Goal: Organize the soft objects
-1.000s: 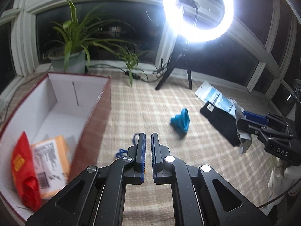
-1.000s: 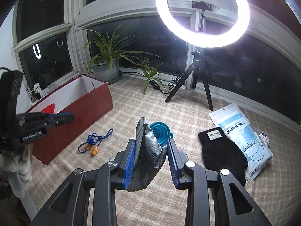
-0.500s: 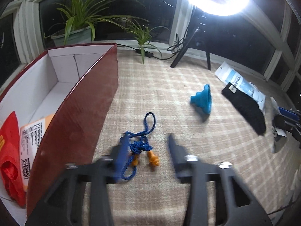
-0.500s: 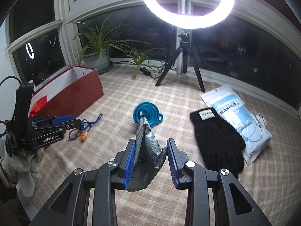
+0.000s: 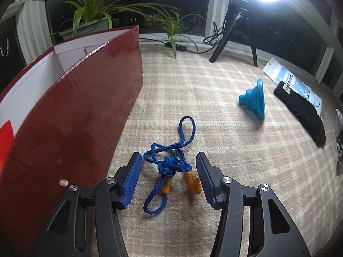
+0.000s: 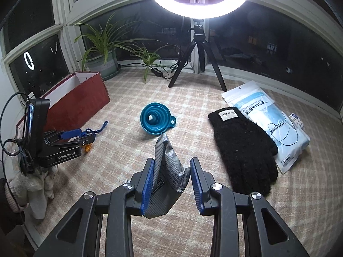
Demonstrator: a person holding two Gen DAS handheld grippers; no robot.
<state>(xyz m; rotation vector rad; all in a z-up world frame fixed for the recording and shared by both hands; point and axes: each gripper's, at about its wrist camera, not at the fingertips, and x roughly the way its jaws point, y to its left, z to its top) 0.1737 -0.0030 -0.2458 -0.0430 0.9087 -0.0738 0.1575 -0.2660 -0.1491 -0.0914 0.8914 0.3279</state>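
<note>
At the left edge of the beige checked cloth-covered surface point(image 6: 133, 141), a long dark red cardboard box with a white inside point(image 5: 81, 107) is lying open, with something red point(image 5: 5, 137) showing inside it at its near end. Just beside the box's long wall, the left gripper point(image 5: 169, 171) is hanging low over the cloth with its jaws having just been opening; they are now standing apart on either side of a pair of orange earplugs on a knotted blue braided cord point(image 5: 171, 167), the blue ribbed pads not pressing on it. The cord is lying on the cloth, one loop reaching away from the gripper. Further toward the middle of the surface, a blue collapsible silicone funnel point(image 6: 155, 120) is lying on its side. In front of it the right gripper point(image 6: 171, 180) is clenching a crumpled grey and silver foil pouch point(image 6: 166, 171), which is sticking up between the pads. To the right, a black knitted glove with a white label point(image 6: 242, 147) is lying flat, overlapping the edge of a clear and blue packet of face masks point(image 6: 270, 117) near the right edge. At the far edge, a potted green plant point(image 6: 103, 49) and a lit ring light on a black tripod point(image 6: 198, 2) are standing before dark windows.
</note>
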